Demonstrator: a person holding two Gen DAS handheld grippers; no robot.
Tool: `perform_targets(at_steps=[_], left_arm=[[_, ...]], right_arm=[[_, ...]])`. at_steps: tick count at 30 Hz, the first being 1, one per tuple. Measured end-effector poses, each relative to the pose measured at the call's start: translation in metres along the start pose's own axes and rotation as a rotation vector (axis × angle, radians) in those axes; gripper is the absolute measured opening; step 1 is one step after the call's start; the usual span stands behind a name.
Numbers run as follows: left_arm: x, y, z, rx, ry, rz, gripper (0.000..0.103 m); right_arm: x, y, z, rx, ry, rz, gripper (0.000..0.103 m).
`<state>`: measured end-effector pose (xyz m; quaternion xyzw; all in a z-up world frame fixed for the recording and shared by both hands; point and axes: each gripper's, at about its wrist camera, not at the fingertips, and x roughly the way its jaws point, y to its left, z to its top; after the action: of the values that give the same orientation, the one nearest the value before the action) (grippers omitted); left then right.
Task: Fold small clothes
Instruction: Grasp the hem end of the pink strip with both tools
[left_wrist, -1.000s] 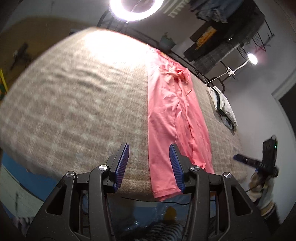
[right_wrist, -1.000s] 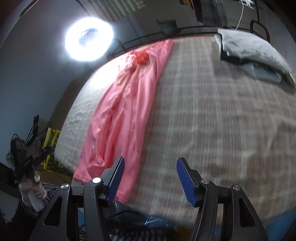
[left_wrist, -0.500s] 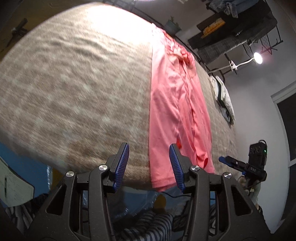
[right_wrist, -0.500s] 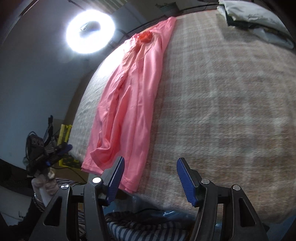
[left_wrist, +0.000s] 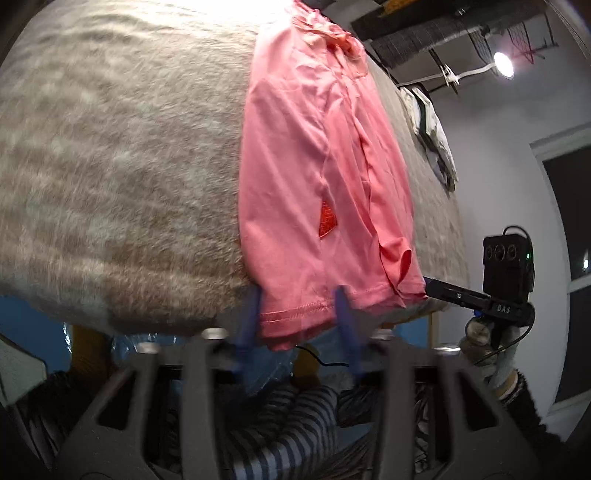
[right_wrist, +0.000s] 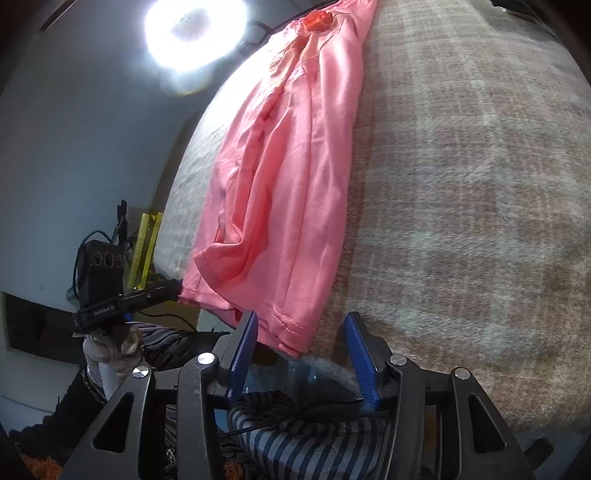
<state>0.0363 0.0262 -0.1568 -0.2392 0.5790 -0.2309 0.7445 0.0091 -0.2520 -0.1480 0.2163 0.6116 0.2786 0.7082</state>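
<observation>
A long pink garment (left_wrist: 314, 155) lies stretched along the beige blanket, its near hem hanging over the bed's front edge; it also shows in the right wrist view (right_wrist: 288, 173). My left gripper (left_wrist: 299, 317) is open, its blurred blue pads either side of the hem's left corner. My right gripper (right_wrist: 299, 332) is open, its pads either side of the hem's right corner. Each gripper shows in the other's view: the right one (left_wrist: 443, 290) and the left one (right_wrist: 162, 290), tips at the hem's corners.
The beige checked blanket (right_wrist: 461, 184) covers the bed. Folded pale clothes (left_wrist: 432, 129) lie at the far right of the bed. A ring light (right_wrist: 192, 29) glares behind the bed's far end. My striped-clad legs (right_wrist: 295, 435) are below the bed edge.
Both grippers have moved down and forward to the bed's front edge, closing in on the garment's hem, which now sits between each pair of pads. Both stay open.
</observation>
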Motion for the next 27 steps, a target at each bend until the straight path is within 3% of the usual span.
perform_targets(at_steps=[1, 4, 7, 11, 14, 18, 22, 27], left_arm=[[0.003, -0.001, 0.001, 0.002, 0.006, 0.001, 0.002], [0.000, -0.004, 0.001, 0.008, -0.016, 0.007, 0.001], [-0.021, -0.011, -0.001, 0.036, -0.068, -0.011, 0.001], [-0.047, -0.018, -0.004, 0.063, -0.128, -0.023, 0.001], [-0.035, -0.012, -0.006, 0.070, -0.087, 0.012, 0.001], [-0.019, 0.003, -0.006, 0.023, -0.035, 0.038, 0.001], [-0.032, -0.003, 0.000, 0.052, -0.065, 0.037, 0.001], [-0.038, -0.015, 0.021, 0.064, -0.106, 0.033, 0.001]], right_arm=[[0.002, 0.002, 0.000, -0.004, 0.002, 0.002, 0.029], [0.019, 0.004, 0.000, 0.004, 0.061, 0.021, 0.004], [0.014, 0.017, -0.001, -0.056, 0.051, -0.021, 0.002], [-0.019, 0.030, -0.002, -0.069, -0.027, 0.005, 0.002], [-0.025, 0.031, -0.004, -0.077, -0.044, -0.008, 0.002], [0.007, 0.017, -0.004, -0.064, 0.044, -0.078, 0.001], [0.011, 0.016, 0.001, -0.025, 0.068, -0.046, 0.002], [-0.006, 0.020, 0.017, -0.011, 0.013, 0.002, 0.002]])
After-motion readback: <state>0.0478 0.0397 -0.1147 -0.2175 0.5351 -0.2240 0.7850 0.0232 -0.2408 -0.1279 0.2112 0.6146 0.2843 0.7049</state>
